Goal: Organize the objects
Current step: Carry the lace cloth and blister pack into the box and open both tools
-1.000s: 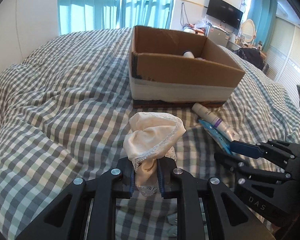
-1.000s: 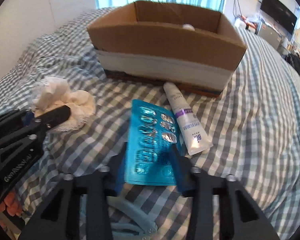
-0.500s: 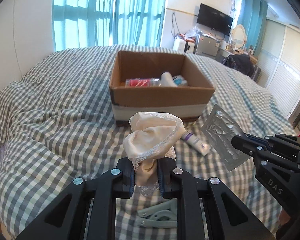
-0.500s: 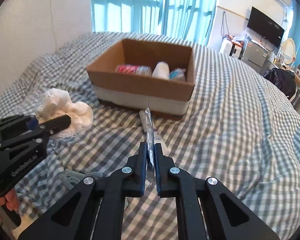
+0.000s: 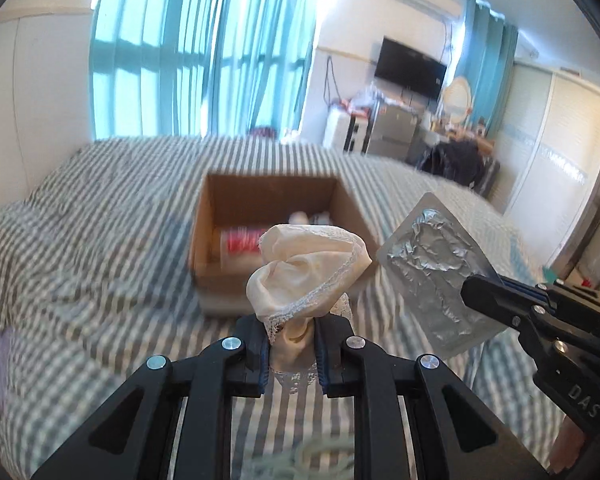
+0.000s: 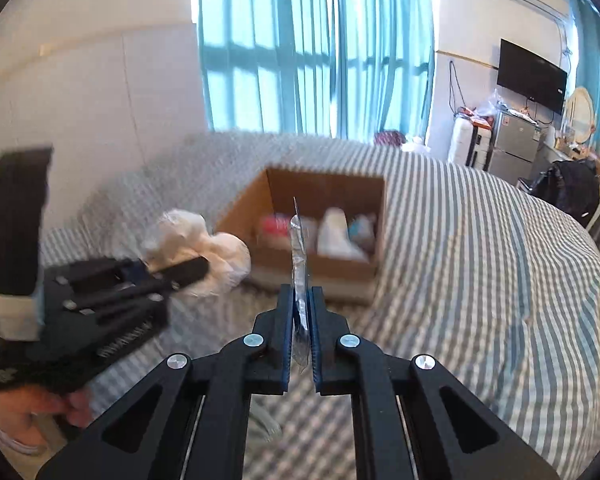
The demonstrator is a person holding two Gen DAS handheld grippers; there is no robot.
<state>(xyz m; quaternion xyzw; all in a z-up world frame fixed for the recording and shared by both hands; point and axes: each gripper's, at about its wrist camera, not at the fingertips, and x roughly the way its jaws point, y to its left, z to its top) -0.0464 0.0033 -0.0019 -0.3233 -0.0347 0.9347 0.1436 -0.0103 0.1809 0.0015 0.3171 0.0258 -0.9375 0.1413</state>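
Observation:
My left gripper (image 5: 291, 338) is shut on a cream lace-edged cloth (image 5: 308, 272), held above the checked bed. It also shows in the right wrist view (image 6: 188, 270) with the cloth (image 6: 216, 254). My right gripper (image 6: 299, 320) is shut on a blister pack (image 6: 299, 264), seen edge-on; its silver foil back shows in the left wrist view (image 5: 436, 276). An open cardboard box (image 5: 208, 220) sits ahead on the bed (image 6: 480, 280) with a red item (image 5: 240, 242) and white items (image 6: 336, 236) inside.
Pale clips (image 5: 324, 458) lie on the bed below the left gripper. Blue curtains (image 5: 204, 48) and a wall stand behind the bed. A TV (image 6: 531, 76), fridge and cluttered furniture are at the far right.
Both grippers have risen higher above the bed with the cloth and the blister pack. The box now looks farther off and lower. The tube has left view.

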